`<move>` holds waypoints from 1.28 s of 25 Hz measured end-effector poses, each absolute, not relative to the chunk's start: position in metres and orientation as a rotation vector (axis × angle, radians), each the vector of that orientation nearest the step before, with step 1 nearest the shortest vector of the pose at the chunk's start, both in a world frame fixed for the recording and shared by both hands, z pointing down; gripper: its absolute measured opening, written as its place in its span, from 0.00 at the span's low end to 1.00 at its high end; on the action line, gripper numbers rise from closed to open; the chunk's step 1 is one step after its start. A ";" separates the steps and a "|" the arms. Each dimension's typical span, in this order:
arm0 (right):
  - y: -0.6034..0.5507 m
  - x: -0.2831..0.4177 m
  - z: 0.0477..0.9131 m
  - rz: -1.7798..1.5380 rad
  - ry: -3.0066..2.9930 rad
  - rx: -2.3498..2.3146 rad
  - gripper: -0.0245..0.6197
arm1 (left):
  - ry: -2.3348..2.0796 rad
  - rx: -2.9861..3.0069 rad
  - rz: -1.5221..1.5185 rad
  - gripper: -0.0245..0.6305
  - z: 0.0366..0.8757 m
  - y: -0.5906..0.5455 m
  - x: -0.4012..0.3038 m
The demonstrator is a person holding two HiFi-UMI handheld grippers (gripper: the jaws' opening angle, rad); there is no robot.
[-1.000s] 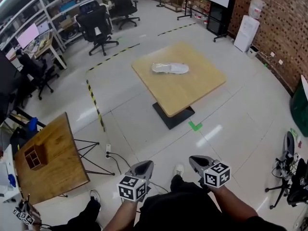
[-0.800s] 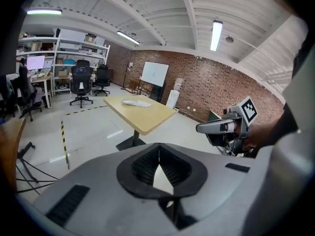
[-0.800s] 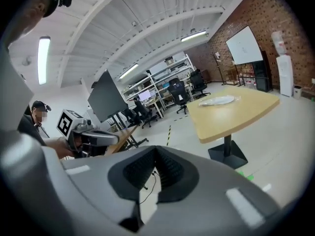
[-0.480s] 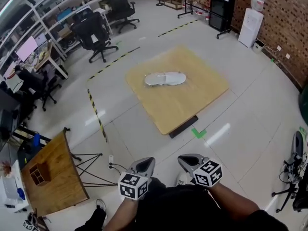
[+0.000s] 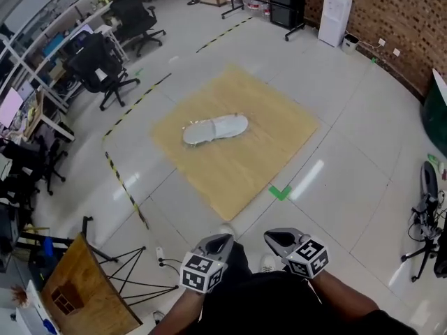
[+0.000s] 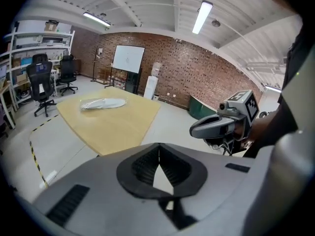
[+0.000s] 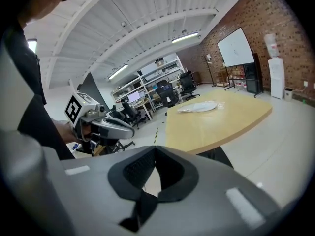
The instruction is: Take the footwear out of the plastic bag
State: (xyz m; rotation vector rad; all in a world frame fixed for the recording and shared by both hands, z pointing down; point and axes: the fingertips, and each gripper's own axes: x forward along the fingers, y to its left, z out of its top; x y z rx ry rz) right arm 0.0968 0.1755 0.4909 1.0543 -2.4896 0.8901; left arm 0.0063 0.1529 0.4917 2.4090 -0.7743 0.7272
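Wooden tabletop holds the bagged footwear, well beyond left hand-held gripper and right hand-held gripper. Both closed, empty; open before reaching.

Saw a pale yellow-brown wooden table and whitish footwear inside a clear, shiny plastic bag. Noted grey bodies on the left gripper and the right gripper, each with black-and-white square markers. Found yellow-and-black striped tape and a green mark on the light grey floor, and a red-brown brick wall.
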 end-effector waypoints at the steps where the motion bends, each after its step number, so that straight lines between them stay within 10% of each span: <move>1: 0.164 0.099 0.491 0.887 -2.475 1.066 0.04 | -0.756 2.428 0.725 0.05 0.492 0.136 0.010; 17: -0.008 0.057 0.505 0.812 -2.282 1.185 0.04 | -0.699 2.723 0.924 0.05 0.520 -0.116 -0.041; 32: -0.064 0.153 0.530 0.866 -2.286 1.191 0.04 | -0.747 2.629 1.298 0.26 0.593 -0.285 0.081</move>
